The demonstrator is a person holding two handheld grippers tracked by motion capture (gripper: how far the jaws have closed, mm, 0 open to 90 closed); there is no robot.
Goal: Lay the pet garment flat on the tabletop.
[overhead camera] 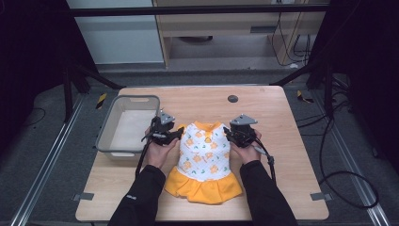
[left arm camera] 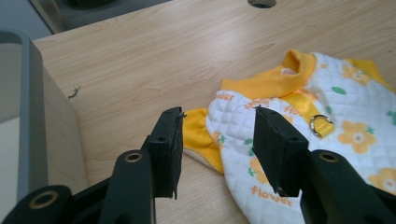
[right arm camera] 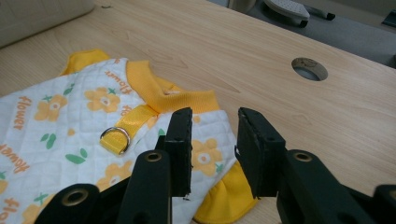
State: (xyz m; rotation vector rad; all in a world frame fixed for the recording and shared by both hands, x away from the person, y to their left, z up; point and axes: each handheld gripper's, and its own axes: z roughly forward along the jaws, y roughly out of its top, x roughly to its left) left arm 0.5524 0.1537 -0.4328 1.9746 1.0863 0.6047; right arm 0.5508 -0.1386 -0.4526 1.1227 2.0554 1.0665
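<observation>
A small white quilted dress [overhead camera: 204,155] with orange flowers, a yellow collar and a yellow skirt lies flat on the wooden table [overhead camera: 277,141], collar away from me. My left gripper [overhead camera: 176,134] hovers over its left sleeve. In the left gripper view the left gripper [left arm camera: 217,116] has its jaws apart above the dress [left arm camera: 327,116], nothing pressed between them. My right gripper [overhead camera: 229,134] hovers over the right sleeve. The right gripper view shows the right gripper [right arm camera: 215,116] with jaws apart above the dress [right arm camera: 70,126]. A metal D-ring [right arm camera: 116,137] sits on a yellow strap below the collar.
A grey plastic basket [overhead camera: 106,129] stands at the table's left, close beside my left hand, and its wall [left arm camera: 32,93] rises at the left of the left gripper view. A round cable hole [overhead camera: 232,99] lies beyond the dress. Dark frame legs and cables surround the table.
</observation>
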